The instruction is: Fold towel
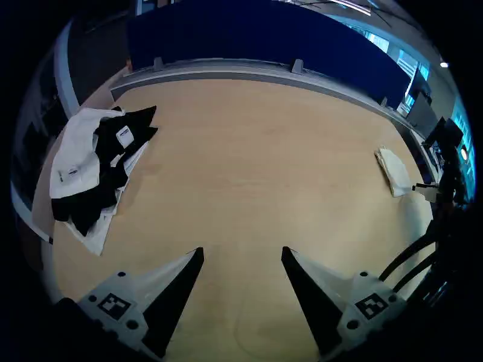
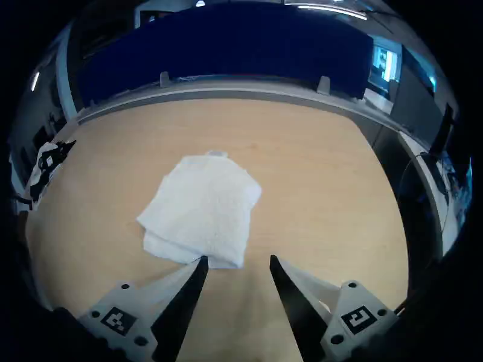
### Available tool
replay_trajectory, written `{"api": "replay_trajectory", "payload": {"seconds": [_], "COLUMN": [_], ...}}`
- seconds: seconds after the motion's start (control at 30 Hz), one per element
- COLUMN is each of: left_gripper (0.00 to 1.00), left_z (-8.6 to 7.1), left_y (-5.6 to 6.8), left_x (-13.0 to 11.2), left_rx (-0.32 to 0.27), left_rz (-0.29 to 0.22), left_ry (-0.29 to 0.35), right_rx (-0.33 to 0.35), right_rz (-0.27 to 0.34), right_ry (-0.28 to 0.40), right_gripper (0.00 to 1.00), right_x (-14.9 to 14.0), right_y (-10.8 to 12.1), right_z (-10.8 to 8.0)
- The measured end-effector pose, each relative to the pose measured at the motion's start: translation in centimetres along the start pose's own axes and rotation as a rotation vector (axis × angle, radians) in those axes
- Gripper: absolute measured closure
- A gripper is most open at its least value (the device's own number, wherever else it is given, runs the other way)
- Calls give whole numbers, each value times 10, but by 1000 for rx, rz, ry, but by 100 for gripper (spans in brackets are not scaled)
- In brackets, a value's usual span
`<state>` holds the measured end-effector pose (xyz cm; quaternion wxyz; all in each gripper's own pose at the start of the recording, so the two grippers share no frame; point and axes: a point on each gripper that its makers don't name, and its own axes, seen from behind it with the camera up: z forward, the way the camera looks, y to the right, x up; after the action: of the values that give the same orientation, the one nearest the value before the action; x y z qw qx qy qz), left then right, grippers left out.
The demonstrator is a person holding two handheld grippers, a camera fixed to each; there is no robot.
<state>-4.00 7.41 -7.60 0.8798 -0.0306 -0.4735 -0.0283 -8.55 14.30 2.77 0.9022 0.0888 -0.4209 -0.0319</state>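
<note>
A white towel lies folded into a rough square on the wooden table, just beyond my right gripper. That gripper is open, its fingertips at the towel's near edge and not holding it. In the left gripper view the same folded towel shows small at the far right of the table. My left gripper is open over bare wood with nothing between its fingers.
A heap of black and white cloths lies at the table's left edge, also seen as the pile far left. A blue partition with a grey rail closes off the far side. Dark cables hang at the right.
</note>
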Motion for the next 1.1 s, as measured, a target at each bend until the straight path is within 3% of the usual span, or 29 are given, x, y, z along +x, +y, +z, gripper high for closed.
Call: {"api": "replay_trajectory", "payload": {"seconds": [0.13, 0.3, 0.77, 0.9, 1.1], "left_gripper": [4, 4, 4, 4, 4], "left_z": [-2, -5, -11, -11, -9], "left_y": [1, -1, -9, -12, -15], "left_x": [0, 0, -3, -4, -6], "left_rx": [-2, 0, 13, 16, 21], "left_rz": [1, -2, -22, -27, -32], "left_ry": [1, 2, 7, 6, 5], "right_rx": [13, 43, 136, 144, 134], "right_rz": [-13, -37, -82, -91, -121], "right_ry": [27, 55, 68, 63, 60], "right_gripper": [7, 1, 0, 6, 33], "right_x": [11, 24, 31, 30, 29], "right_y": [-13, -37, -105, -115, -123], "right_z": [0, 6, 35, 43, 51]}}
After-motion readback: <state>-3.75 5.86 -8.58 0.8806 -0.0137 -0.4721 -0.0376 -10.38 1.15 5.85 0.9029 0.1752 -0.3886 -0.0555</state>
